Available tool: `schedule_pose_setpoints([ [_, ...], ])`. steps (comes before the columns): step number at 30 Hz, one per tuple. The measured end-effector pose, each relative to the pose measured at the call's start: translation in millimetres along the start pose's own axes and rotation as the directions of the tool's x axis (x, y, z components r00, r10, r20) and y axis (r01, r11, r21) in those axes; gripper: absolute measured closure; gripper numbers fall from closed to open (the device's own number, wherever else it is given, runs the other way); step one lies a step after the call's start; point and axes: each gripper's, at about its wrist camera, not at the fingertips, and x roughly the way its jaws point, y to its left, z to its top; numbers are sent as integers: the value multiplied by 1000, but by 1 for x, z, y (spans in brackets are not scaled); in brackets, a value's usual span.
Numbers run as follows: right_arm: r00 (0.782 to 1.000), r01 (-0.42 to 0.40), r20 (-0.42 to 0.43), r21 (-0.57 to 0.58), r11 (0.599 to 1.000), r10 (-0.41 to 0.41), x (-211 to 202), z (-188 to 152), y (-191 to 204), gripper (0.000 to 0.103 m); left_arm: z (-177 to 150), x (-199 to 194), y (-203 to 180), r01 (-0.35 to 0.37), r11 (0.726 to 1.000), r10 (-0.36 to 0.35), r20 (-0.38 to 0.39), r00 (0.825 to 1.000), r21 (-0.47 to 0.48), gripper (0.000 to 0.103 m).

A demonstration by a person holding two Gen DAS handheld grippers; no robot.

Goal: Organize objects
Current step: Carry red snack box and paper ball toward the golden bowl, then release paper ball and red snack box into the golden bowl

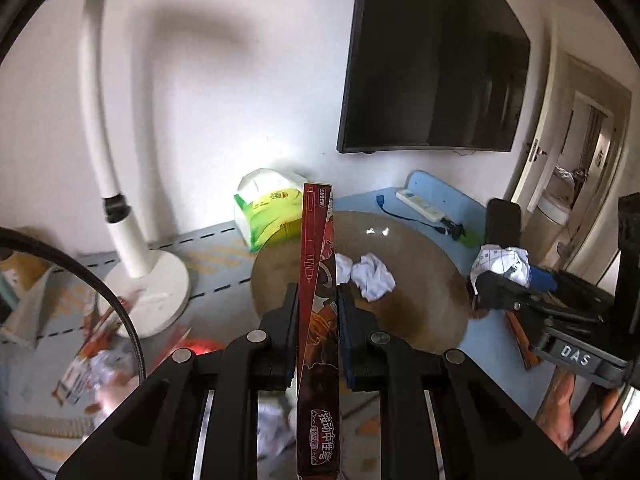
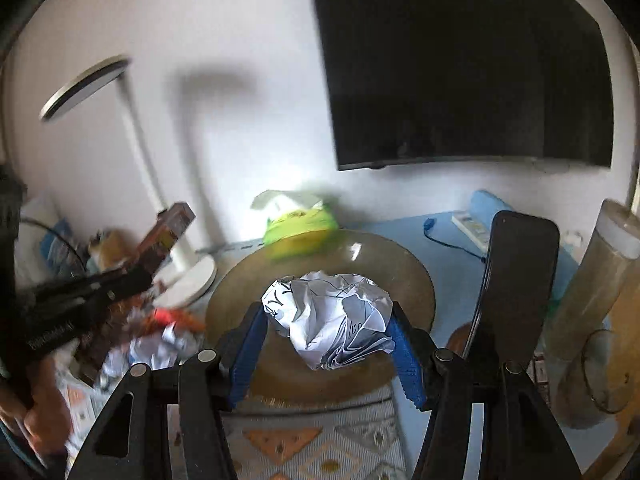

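Your left claw (image 1: 318, 300) is clamped on a tall red pen box (image 1: 317, 320), holding it upright above the round brown tray (image 1: 420, 312) where crumpled white paper (image 1: 374, 276) lies. Your right claw (image 2: 328, 332) grips a crumpled paper ball (image 2: 332, 320) over the same tray (image 2: 412, 280). Behind it sit a green tissue pack (image 1: 268, 208), a white lamp (image 1: 156, 280) and a wall-mounted TV (image 1: 432, 60).
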Motion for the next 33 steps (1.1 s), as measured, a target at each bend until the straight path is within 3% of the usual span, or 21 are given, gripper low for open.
schedule_pose_setpoints([
  [6, 998, 5, -63, 44, 999, -2, 44, 17, -12, 45, 6, 47, -1, 25, 998, -28, -49, 998, -59, 89],
  [11, 995, 9, -97, 51, 999, -4, 64, 15, -16, 45, 5, 67, 0, 42, 995, -47, -47, 998, -91, 88],
  [12, 995, 15, -99, 51, 999, -10, 67, 14, -17, 44, 5, 69, -1, 57, 993, -62, -42, 997, -99, 85],
  [13, 995, 19, -99, 51, 998, -14, 69, 15, -18, 44, 7, 72, 0, 71, 992, -76, -40, 996, -108, 70],
  [14, 995, 22, -100, 52, 998, -17, 72, 15, -19, 42, 8, 74, 0, 89, 988, -94, -35, 995, -123, 64],
  [17, 993, 12, -118, 60, 998, -5, 78, 14, -20, 15, 10, 83, 1, 121, 982, -130, -57, 990, -142, 58],
  [18, 994, 13, -112, 62, 998, -6, 77, 13, -21, 15, 9, 84, 0, 117, 984, -127, -72, 989, -136, 58],
  [24, 998, 42, -53, 29, 999, -41, 59, 7, -16, 15, -4, 56, -3, 126, 986, -130, -26, 991, -109, 58],
  [33, 998, -5, -60, 46, 999, 8, 42, 5, -8, 15, -4, -18, -4, 121, 990, -114, 99, 989, -65, 58],
])
